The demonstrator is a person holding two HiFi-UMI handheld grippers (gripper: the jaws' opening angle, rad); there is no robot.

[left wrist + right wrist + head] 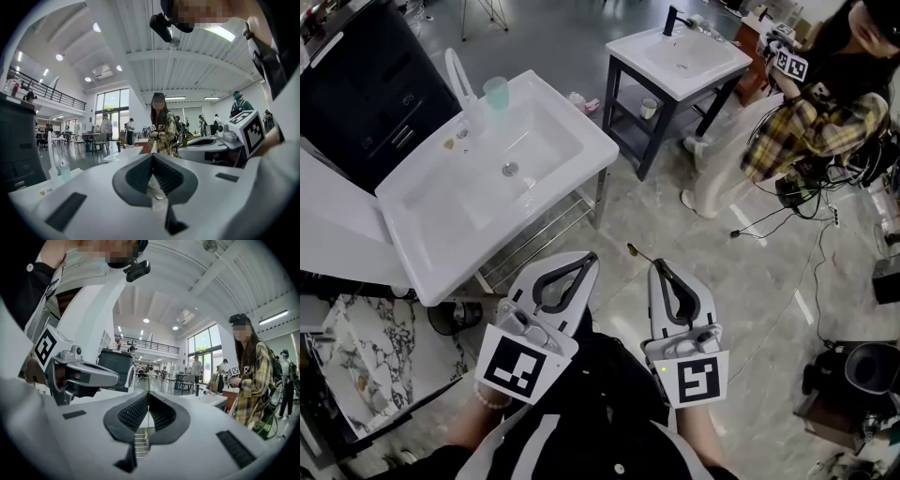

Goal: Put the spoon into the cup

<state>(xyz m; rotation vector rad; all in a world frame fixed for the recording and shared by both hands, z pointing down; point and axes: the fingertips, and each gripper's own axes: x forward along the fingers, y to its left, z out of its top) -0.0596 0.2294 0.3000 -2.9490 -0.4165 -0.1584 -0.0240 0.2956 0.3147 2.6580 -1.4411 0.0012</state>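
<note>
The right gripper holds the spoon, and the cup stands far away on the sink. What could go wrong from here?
1. The right gripper pinches the thin spoon only at its handle end, so the spoon may swivel or slip during the carry.
2. The cup is narrow and stands beside the faucet on the sink; a bump might tip it.

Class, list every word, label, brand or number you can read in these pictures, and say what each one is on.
None: no text here is readable. The left gripper and right gripper carry only black-and-white square marker patterns, not letters.
</note>
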